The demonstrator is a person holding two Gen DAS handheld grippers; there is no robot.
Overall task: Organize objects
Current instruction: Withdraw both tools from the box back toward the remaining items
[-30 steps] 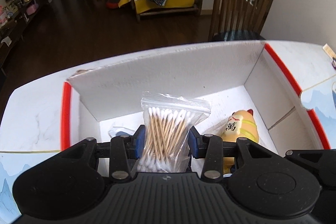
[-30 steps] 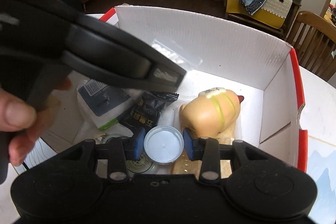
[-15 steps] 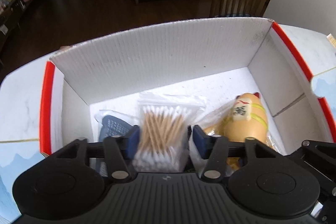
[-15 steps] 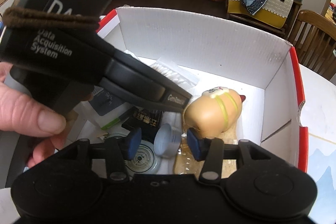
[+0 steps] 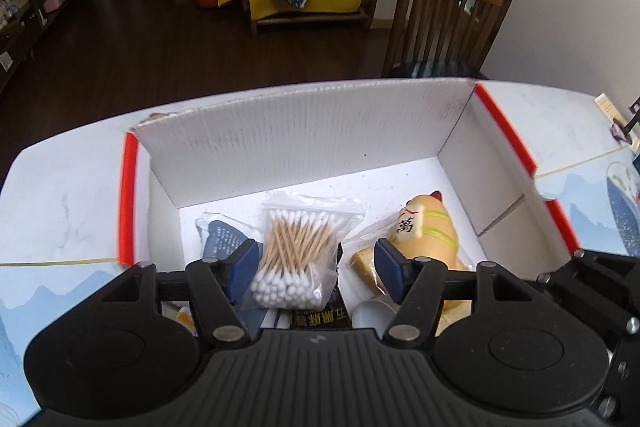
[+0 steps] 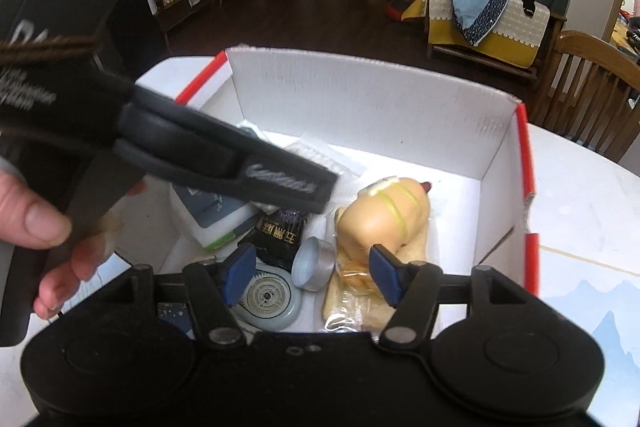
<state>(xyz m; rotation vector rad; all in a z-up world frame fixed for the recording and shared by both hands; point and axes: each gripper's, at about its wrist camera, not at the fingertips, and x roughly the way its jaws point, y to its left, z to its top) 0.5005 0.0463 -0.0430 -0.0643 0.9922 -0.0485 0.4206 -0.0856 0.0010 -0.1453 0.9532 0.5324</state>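
A white cardboard box (image 5: 304,143) with red edges sits on the table. A clear bag of cotton swabs (image 5: 298,255) lies inside it, between the spread pads of my open left gripper (image 5: 316,269). Beside it lie a yellow lucky-cat figure (image 5: 430,235), a blue packet (image 5: 222,239) and a black sachet (image 5: 316,317). My right gripper (image 6: 308,273) is open above the box. A small silver tin (image 6: 314,265) lies on its side below it, next to the cat figure (image 6: 384,219), a wrapped bread piece (image 6: 352,297) and a grey disc (image 6: 268,299).
The left gripper's body (image 6: 180,143) and the hand holding it cross the left of the right wrist view, over the box. A wooden chair (image 5: 444,23) stands behind the table. The table top (image 5: 60,203) lies on both sides of the box.
My left gripper has opened and let go of the cotton swab bag, which now lies in the box. My right gripper has opened and dropped the silver tin, which tipped onto its side.
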